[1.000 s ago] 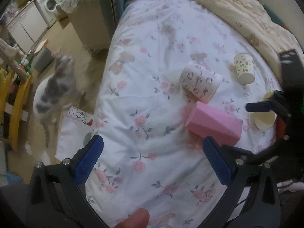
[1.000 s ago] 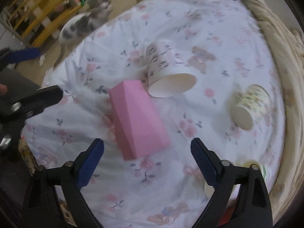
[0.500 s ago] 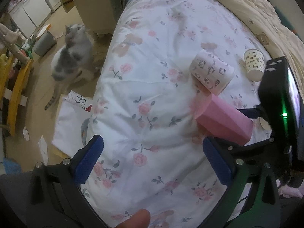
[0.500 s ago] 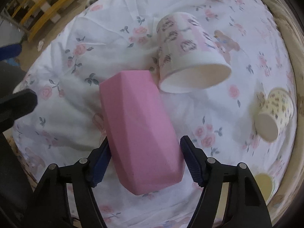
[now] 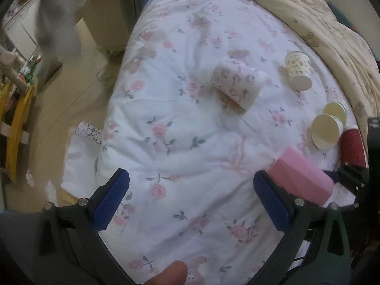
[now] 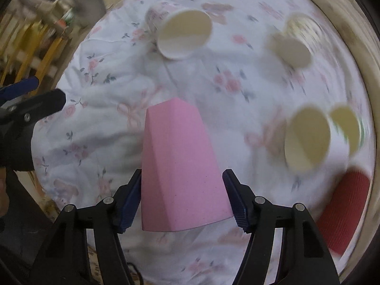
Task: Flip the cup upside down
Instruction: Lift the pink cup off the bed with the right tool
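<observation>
The right gripper [image 6: 182, 201] clamps the pink cup [image 6: 180, 171], lifted off the floral quilt [image 5: 190, 142], its narrow end pointing away. The left gripper [image 5: 190, 201] hangs spread wide, holding nothing. Paper cups [image 5: 237, 84] lie tipped, seemingly empty; a red cup [image 5: 352, 147] sits beside two others near the beige blanket [image 5: 320, 19].

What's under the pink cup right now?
The pink cup sits between the right gripper fingers, above the floral bedsheet. Only sheet shows around it; the patch directly beneath is covered. Whether it touches the sheet is unclear.
</observation>
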A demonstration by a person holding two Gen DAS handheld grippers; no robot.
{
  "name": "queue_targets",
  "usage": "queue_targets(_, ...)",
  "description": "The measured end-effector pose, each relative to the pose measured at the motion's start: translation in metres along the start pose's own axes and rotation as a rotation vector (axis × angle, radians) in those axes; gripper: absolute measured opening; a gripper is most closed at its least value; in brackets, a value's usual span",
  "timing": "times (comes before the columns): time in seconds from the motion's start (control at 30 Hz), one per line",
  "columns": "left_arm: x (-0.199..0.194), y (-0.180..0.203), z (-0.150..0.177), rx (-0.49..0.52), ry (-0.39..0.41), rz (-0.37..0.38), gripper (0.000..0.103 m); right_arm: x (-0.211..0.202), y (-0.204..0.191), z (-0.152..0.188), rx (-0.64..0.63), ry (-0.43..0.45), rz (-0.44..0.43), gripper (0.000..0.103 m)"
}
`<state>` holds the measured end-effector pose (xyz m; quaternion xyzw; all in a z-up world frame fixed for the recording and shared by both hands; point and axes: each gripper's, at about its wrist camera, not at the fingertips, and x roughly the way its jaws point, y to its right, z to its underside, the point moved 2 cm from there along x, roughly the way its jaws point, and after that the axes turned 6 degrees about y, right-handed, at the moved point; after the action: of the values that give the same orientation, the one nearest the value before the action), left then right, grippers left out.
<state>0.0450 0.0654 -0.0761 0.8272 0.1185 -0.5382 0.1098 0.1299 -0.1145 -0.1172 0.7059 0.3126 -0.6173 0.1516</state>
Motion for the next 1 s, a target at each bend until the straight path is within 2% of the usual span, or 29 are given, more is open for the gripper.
queue_targets(0.13, -0.009, 0.008, 0.005, 0.023, 0.021, 0.017, 0.103, -0.008, 0.021, 0.030, 0.150, 0.025, -0.012, 0.069)
queue_targets(0.3, -0.018, 0.013, 0.010, 0.048, 0.049, 0.018, 0.103, -0.019, 0.050, 0.068, 0.395, 0.092, -0.021, 0.069)
queue_targets(0.4, -0.020, 0.013, 0.013, 0.054, 0.052, 0.021, 0.103, -0.025, 0.053, 0.088, 0.539, 0.153, -0.028, 0.069)
queue_targets(0.43, -0.021, 0.013, 0.015, 0.055, 0.053, 0.022, 0.103, -0.019, 0.036, 0.094, 0.572, 0.167, -0.034, 0.069)
queue_targets(0.57, -0.023, 0.013, 0.016, 0.057, 0.057, 0.019, 0.103, -0.016, 0.035, 0.121, 0.703, 0.200, -0.097, 0.069)
queue_targets(0.7, -0.024, 0.007, 0.018, 0.035, 0.059, 0.020, 0.103, 0.009, -0.001, 0.113, 0.752, 0.229, -0.125, 0.069)
queue_targets(0.93, -0.024, 0.004, 0.016, 0.018, 0.057, 0.029, 0.103, 0.017, -0.001, 0.110, 0.765, 0.233, -0.147, 0.070)
queue_targets(1.0, -0.024, 0.007, 0.016, 0.030, 0.058, 0.034, 0.103, 0.018, 0.000, 0.110, 0.777, 0.215, -0.158, 0.077)
